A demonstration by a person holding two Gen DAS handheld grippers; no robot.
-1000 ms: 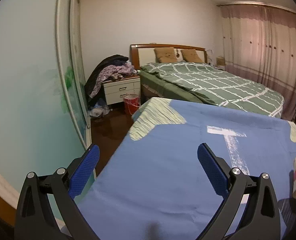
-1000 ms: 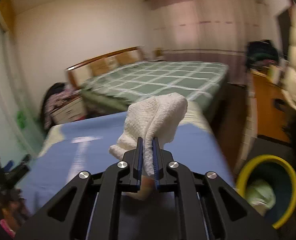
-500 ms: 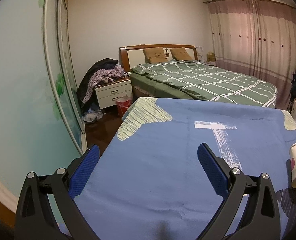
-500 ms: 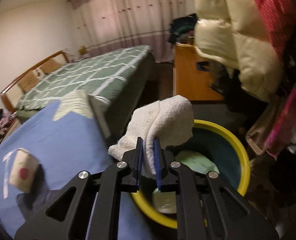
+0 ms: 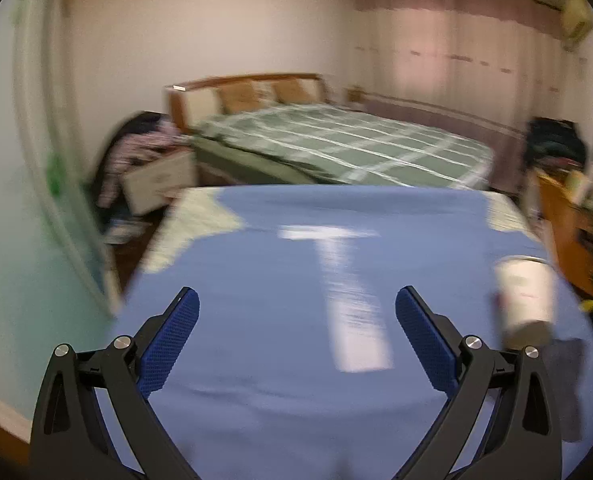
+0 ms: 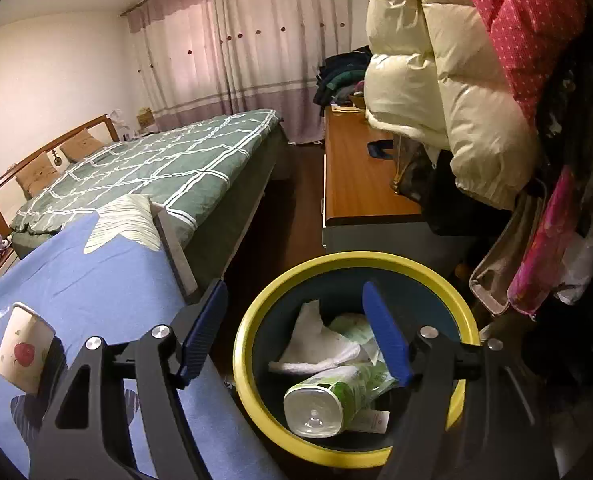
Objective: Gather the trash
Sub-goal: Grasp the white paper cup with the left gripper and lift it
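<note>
Both fingers of the left gripper [image 5: 296,316] were spread wide over the blue sheet [image 5: 280,280], a paper cup [image 5: 526,296] lying to the right. From the right wrist, the right gripper [image 6: 294,320] was seen spread above the yellow-rimmed bin [image 6: 256,320], where a white cloth [image 6: 316,348] lay.

We're in a lived-in home bedroom: a wooden-headboard bed [image 6: 148,168] under a green checked quilt, pillows up top, long pink curtains [image 6: 236,56] across the far wall. A nightstand [image 5: 158,186] is heaped with clothes, puffy jackets [image 6: 448,80] hang beside an orange wooden cabinet [image 6: 360,176], and a yellow-rimmed waste bin [image 6: 256,320] stands on the dark wood floor by a blue sheet [image 5: 296,280].
</note>
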